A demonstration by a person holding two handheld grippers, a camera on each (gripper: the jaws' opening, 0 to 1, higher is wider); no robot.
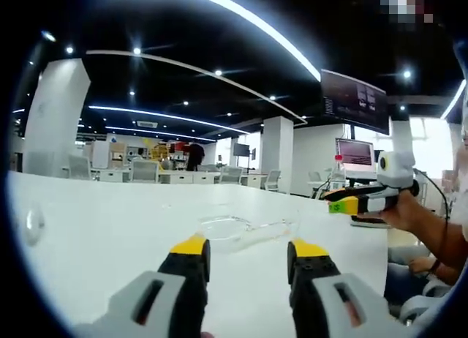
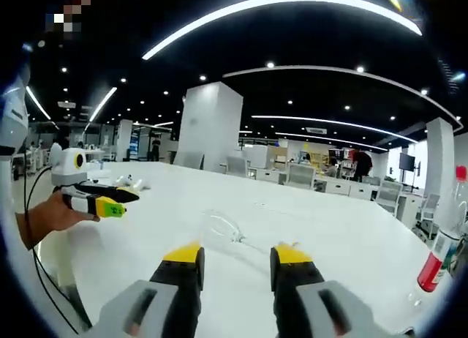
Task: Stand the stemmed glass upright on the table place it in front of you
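A clear stemmed glass (image 1: 238, 229) lies on its side on the white table (image 1: 110, 228), just beyond and between my left gripper's yellow-tipped jaws. My left gripper (image 1: 248, 249) is open and holds nothing. In the right gripper view the same glass (image 2: 223, 227) lies just ahead of my right gripper (image 2: 238, 256), which is also open and empty. The right gripper (image 1: 365, 200) comes into the left gripper view from the right, held by a hand above the table edge. My left gripper (image 2: 99, 199) shows at the left of the right gripper view, likewise in a hand.
A bottle with a red label (image 2: 437, 261) stands at the table's right edge. Small objects (image 2: 131, 182) lie at the far left of the table (image 2: 351, 235). A monitor (image 1: 356, 154) stands behind the table. Desks and chairs fill the room behind.
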